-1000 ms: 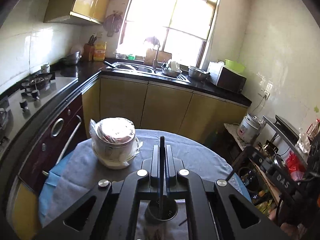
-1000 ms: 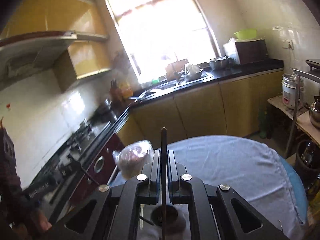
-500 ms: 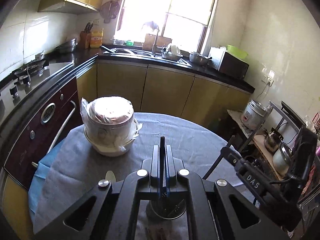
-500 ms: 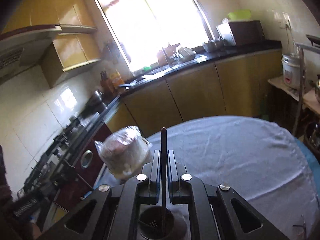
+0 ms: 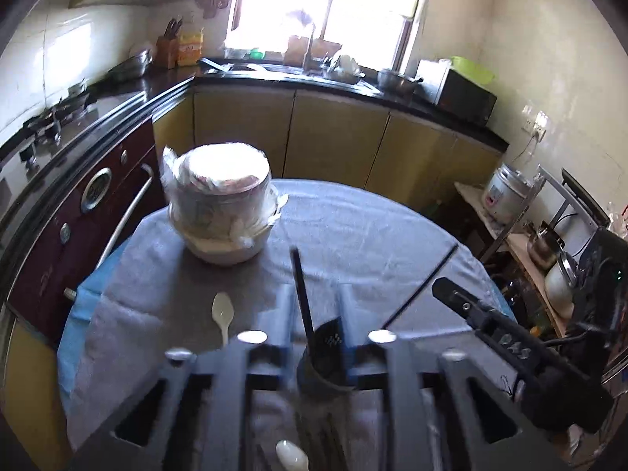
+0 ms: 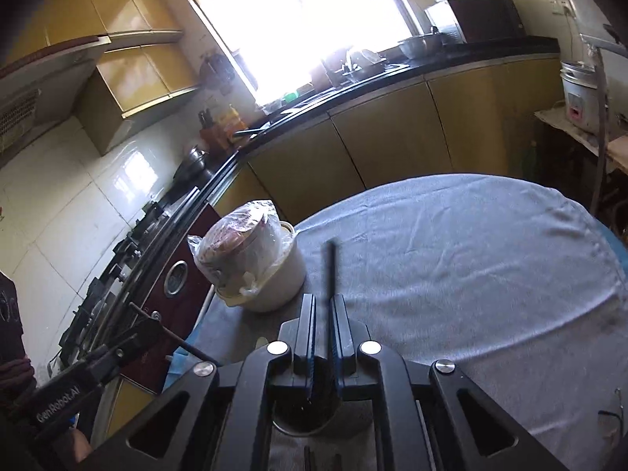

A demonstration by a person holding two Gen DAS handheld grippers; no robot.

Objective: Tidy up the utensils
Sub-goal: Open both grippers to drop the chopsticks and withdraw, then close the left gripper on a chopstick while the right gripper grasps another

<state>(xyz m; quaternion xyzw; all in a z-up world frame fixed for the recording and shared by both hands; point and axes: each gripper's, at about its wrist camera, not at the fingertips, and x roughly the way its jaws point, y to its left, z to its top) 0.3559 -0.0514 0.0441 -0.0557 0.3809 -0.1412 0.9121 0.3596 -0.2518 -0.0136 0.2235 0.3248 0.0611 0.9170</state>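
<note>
- Table: one, round, covered by a grey textured cloth with fold creases; a blue layer shows under it at the 9 o'clock edge.
- Utensil holder: one dark cylindrical cup with a perforated wall, standing on the cloth at 6 o'clock in both wrist views.
- Black sticks: two counted in the left wrist view. One chopstick, thin and straight, stands in the holder, leaning slightly toward 11 o'clock. A second thin stick slants toward 1 o'clock near the right gripper's tip; whether it is gripped there I cannot tell.
- Spoons: two, pale and glossy, probably plastic. One spoon lies on the cloth at 9 o'clock of the holder; another spoon bowl shows at the bottom edge.
- Covered pot: one, cream and round, wrapped in crinkled clear plastic, at 11 o'clock on the table.
- Left gripper: jaws opening, pads clear of the chopstick standing between them; released.
- Right gripper: jaws opening, a narrow gap each side of the black stick between them, over the holder.
</note>
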